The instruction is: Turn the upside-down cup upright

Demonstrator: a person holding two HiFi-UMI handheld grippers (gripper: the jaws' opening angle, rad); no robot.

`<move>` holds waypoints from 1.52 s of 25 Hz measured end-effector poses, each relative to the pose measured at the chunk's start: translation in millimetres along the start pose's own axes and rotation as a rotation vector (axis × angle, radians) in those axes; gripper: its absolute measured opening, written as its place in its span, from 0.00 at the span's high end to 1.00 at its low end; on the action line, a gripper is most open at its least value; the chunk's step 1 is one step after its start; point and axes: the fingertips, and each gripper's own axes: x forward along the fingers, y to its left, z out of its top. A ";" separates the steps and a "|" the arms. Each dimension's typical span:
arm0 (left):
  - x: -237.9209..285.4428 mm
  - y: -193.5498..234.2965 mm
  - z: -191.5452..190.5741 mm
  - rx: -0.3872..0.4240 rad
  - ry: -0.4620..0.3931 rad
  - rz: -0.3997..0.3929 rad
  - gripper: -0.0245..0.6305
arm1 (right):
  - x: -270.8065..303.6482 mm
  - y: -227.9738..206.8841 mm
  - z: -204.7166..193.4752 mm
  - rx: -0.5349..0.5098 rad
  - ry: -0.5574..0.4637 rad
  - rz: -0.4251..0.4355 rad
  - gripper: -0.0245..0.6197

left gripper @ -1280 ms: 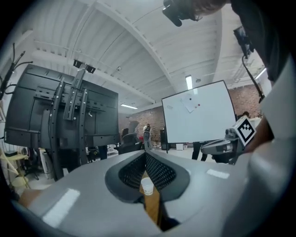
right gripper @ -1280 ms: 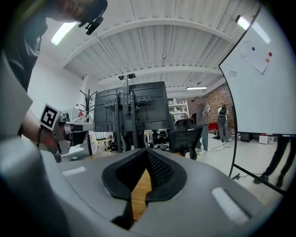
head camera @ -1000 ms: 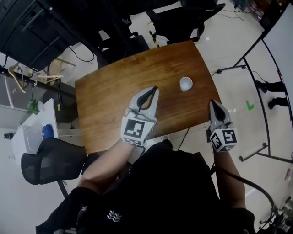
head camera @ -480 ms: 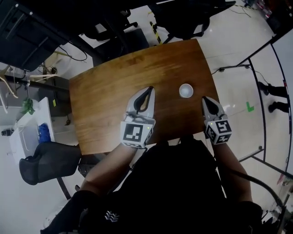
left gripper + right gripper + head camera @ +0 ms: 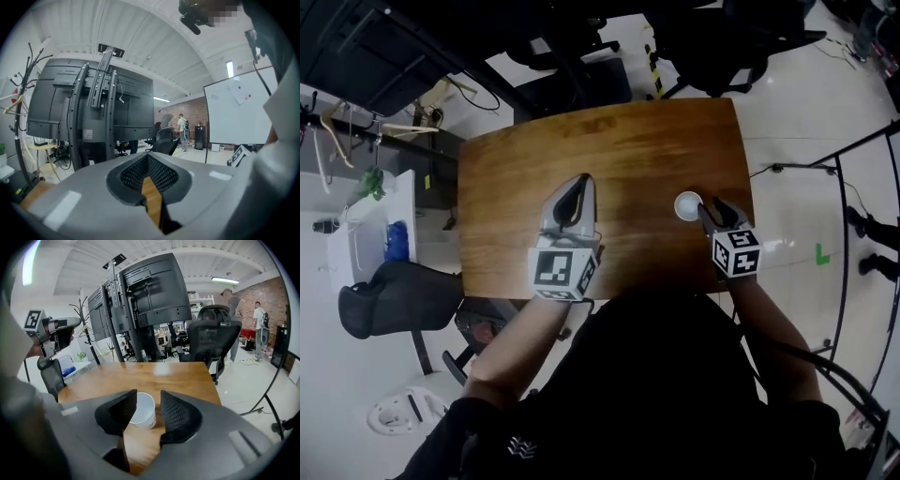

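The white paper cup [image 5: 688, 205] [image 5: 142, 409] stands mouth-down on the wooden table [image 5: 619, 150] [image 5: 154, 373], near the table's right edge and closer to its near side than its far one. The right gripper [image 5: 707, 212] [image 5: 148, 395] points at the cup from the table's near right corner. Its jaws have just been opening and now stand apart, with the cup showing in the gap just ahead of the pads, which do not press on it. The left gripper [image 5: 579, 180] [image 5: 147, 157] hangs over the table's middle, well apart from the cup, jaw tips together and nothing between them. A black office chair [image 5: 215, 333] stands past the table's far edge.
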 end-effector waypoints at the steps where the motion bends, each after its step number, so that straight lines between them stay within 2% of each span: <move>1: -1.4 3.1 1.1 0.006 0.001 0.012 0.96 | 4.8 -0.8 -1.8 0.009 0.008 0.009 0.71; 8: -9.5 14.9 4.8 0.012 0.012 0.076 0.96 | 25.9 -5.1 -18.0 0.085 0.091 0.054 0.72; 18: -12.8 13.7 1.1 0.027 0.032 0.099 0.96 | 35.5 -10.6 -33.7 0.129 0.157 0.027 0.79; 22: -14.9 10.5 -2.0 0.013 0.037 0.098 0.96 | 32.2 -14.7 -28.8 0.081 0.139 -0.012 0.93; 28: -16.5 10.7 -1.8 0.012 0.029 0.098 0.96 | 23.1 -23.2 -16.4 0.016 0.104 -0.046 0.94; 33: -19.0 12.8 1.4 0.010 0.016 0.098 0.96 | 10.3 -37.7 -1.6 -0.144 0.083 -0.151 0.94; 38: -22.8 13.7 4.2 0.015 0.010 0.104 0.96 | 16.3 -9.8 -16.0 -0.229 0.116 -0.097 0.94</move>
